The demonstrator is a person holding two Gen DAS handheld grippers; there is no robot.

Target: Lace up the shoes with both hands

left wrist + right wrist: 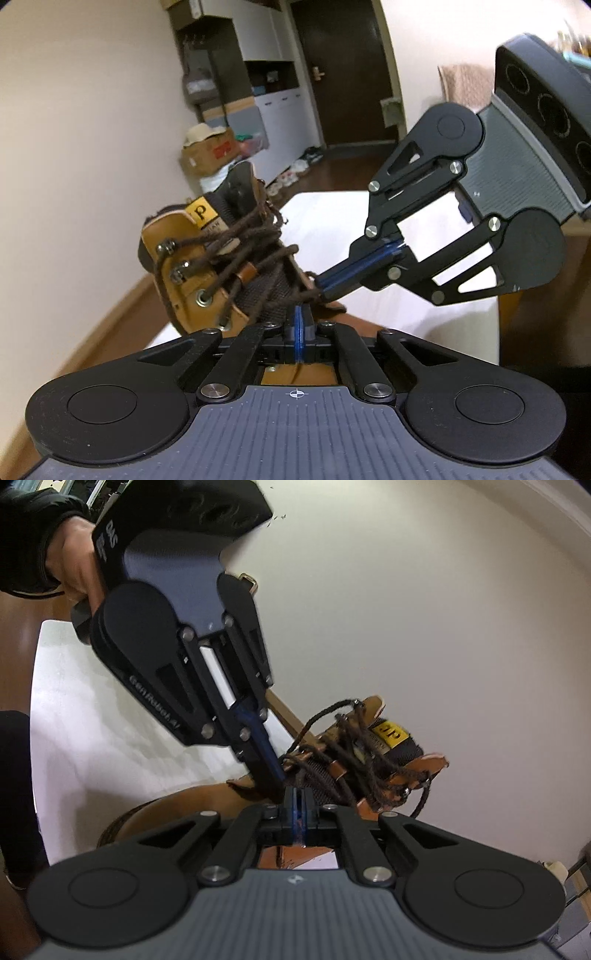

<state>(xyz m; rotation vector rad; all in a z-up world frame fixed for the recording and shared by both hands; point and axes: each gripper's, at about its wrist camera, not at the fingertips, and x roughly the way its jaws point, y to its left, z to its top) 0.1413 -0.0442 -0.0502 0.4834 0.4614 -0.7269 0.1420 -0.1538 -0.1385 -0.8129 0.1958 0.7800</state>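
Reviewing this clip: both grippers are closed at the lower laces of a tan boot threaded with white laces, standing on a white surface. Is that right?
Only the lace colour is wrong. The left wrist view shows the laces are dark brown, not white. The rest holds: left gripper and right gripper are closed at the lower laces of the tan boot on the white surface.

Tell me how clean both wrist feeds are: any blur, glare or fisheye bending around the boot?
Left wrist view: boot and brown laces sharp; right gripper housing blurred at the edge; door frame bowed by fisheye. Right wrist view: left gripper housing motion-blurred, boot slightly soft, white tabletop bright, near washed out.
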